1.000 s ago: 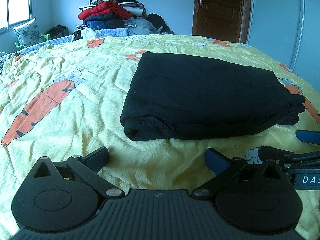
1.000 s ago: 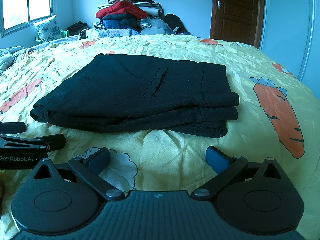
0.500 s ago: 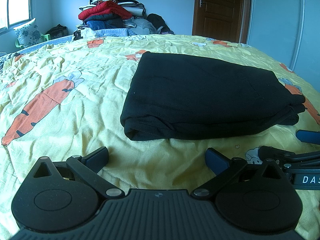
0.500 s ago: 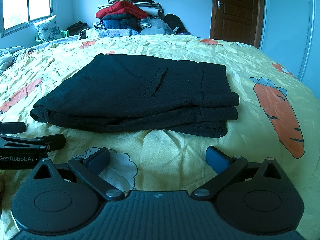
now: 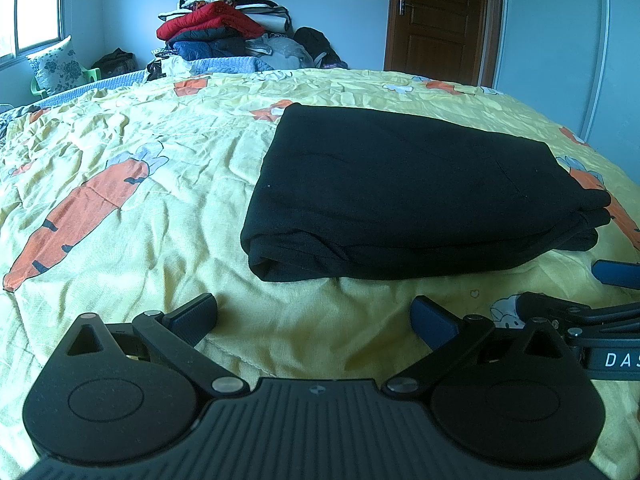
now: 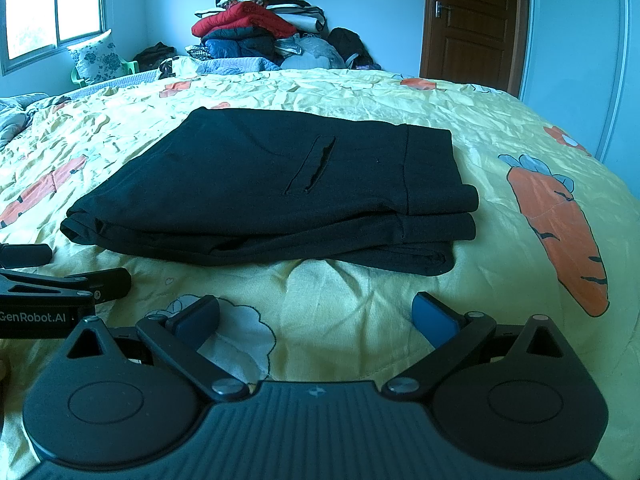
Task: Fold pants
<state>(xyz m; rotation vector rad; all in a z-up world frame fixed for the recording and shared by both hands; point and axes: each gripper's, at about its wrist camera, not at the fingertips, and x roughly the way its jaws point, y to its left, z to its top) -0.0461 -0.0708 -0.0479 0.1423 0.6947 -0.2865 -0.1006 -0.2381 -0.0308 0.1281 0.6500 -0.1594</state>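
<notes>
The right black two-finger gripper [image 5: 600, 284] runs off the left wrist view's right edge; its lettering cuts at "DAS". The folded black pants [image 6: 280, 184] hide their lower layers' inner folds.

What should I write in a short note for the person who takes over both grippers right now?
Left gripper: open, holds nothing, low over the sheet.
Right gripper: open, holds nothing, beside the left one.
Black pants: lie on the yellow carrot sheet just ahead of both grippers, folded into a flat stack of layers.
Done: the folding looks finished.
Left: perhaps only to square the uneven edges.
</notes>
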